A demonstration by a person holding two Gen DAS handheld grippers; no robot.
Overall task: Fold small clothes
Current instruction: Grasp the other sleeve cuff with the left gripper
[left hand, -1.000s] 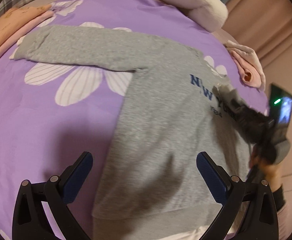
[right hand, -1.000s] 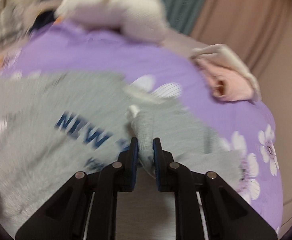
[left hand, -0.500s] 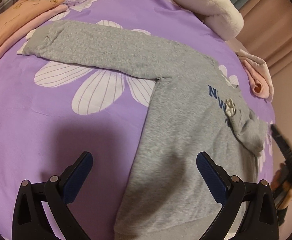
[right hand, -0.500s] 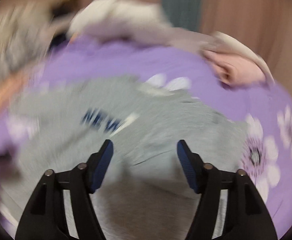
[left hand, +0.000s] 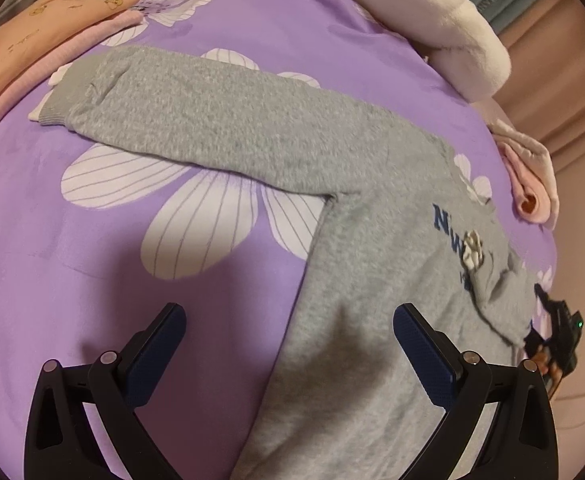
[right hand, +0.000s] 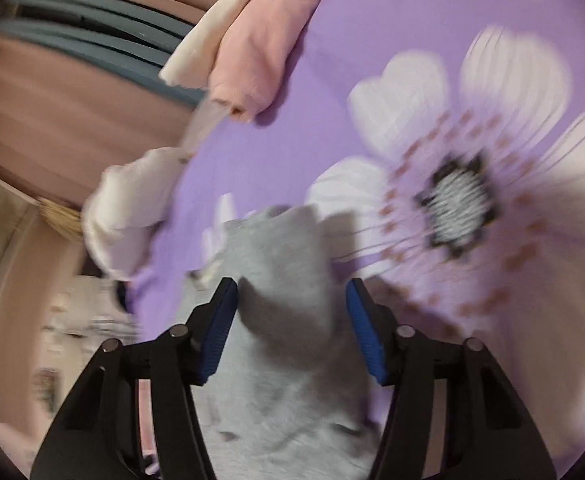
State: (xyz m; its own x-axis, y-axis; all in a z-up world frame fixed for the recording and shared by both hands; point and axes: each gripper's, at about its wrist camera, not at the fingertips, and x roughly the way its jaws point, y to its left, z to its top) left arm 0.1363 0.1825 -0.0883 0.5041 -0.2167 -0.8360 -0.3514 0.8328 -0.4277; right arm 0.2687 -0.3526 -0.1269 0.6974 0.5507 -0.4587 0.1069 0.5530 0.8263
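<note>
My left gripper [left hand: 288, 344] hangs over the bed with its fingers spread wide, nothing between the pads. The grey sweatshirt [left hand: 356, 288] lies flat on the purple flowered bedspread [left hand: 72, 240] in front of me: its body runs from between my left fingers up and to the right, so my right-hand pad [left hand: 422, 356] sits over the cloth while my left-hand pad [left hand: 154, 352] sits over bare bedspread, just beside the hem's edge. One sleeve [left hand: 196, 116] stretches away to the upper left, cuff near a folded peach and pink pile [left hand: 24, 52]. The other sleeve is folded in across the chest lettering, its cuff [left hand: 472, 250] lying on the blue print.

My right gripper [right hand: 292, 320] points at the sweatshirt's far edge, and its jaws are closing (not yet on anything). A grey fold [right hand: 280, 276] of the garment rises between the blue pads [right hand: 220, 328]; the left one looks to brush it, the right one stands clear, though blur makes this hard to judge. Beyond lie a big white flower [right hand: 460, 196] and a rolled pink garment [right hand: 260, 44]. From the left camera that gripper [left hand: 558, 328] shows small at the bed's right edge.
</note>
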